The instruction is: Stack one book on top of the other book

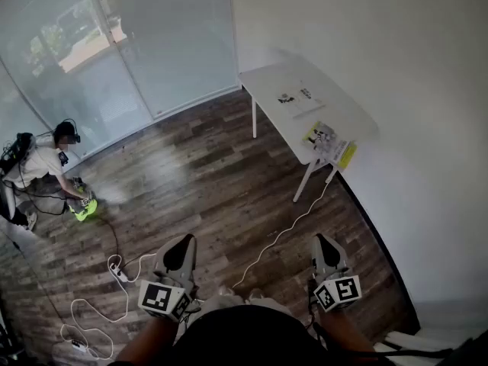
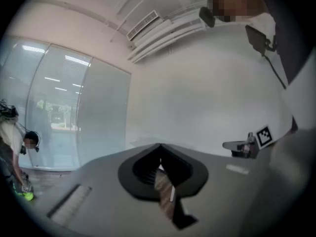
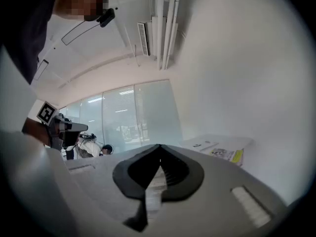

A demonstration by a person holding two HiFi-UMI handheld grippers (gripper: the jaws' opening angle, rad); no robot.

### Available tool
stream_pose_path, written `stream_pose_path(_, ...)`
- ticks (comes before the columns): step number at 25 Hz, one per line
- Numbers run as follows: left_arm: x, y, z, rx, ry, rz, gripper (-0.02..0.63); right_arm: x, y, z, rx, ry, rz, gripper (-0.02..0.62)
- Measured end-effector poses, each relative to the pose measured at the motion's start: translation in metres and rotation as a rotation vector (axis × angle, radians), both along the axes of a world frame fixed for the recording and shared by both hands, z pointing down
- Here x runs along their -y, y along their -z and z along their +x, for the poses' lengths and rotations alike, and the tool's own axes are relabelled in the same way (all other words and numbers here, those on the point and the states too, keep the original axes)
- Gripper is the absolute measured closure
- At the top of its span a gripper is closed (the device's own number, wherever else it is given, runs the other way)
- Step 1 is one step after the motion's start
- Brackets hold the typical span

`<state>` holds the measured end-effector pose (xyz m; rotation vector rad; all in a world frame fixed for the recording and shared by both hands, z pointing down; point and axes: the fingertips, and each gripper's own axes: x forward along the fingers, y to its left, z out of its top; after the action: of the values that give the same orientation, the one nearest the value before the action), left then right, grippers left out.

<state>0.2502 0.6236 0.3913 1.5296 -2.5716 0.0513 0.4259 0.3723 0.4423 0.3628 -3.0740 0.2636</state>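
Observation:
Two books lie on a white table (image 1: 268,78) at the far right, against the wall. The white book (image 1: 297,97) lies at the table's middle, and the book with a yellow edge (image 1: 329,141) sits at its near end. The right gripper view shows the same white book (image 3: 202,144) and yellow-edged book (image 3: 228,154) in the distance. My left gripper (image 1: 185,240) and right gripper (image 1: 320,239) are held close to my body over the wooden floor, far from the table. Both are shut with nothing between the jaws, as the left gripper (image 2: 159,146) and right gripper (image 3: 159,146) appear in their own views.
A person (image 1: 46,162) crouches on the floor at the left beside a green object (image 1: 85,208). White cables (image 1: 290,227) and a power strip (image 1: 117,271) run across the wooden floor between me and the table. A glass wall (image 1: 152,44) closes the far side.

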Motion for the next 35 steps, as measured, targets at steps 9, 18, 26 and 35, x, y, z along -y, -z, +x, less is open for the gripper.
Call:
stream_pose_path(9,0.006,-0.01,0.009,0.029,-0.01,-0.017,0.601,0.005,-0.012,0.005,-0.012,0.004,-0.014,0.594)
stream_pose_path(18,0.053,-0.004,-0.035,0.106,-0.115,0.0,0.601,0.014,0.005,-0.015,-0.039,-0.061,0.123,0.594)
stream_pose_path(26,0.076,-0.014,-0.108,0.089,-0.162,-0.004,0.601,0.027,0.011,-0.08,-0.061,-0.068,0.129,0.594)
stream_pose_path(35,0.09,-0.009,-0.198,0.106,-0.214,-0.003,0.601,0.033,0.018,-0.162,-0.045,-0.113,0.104,0.594)
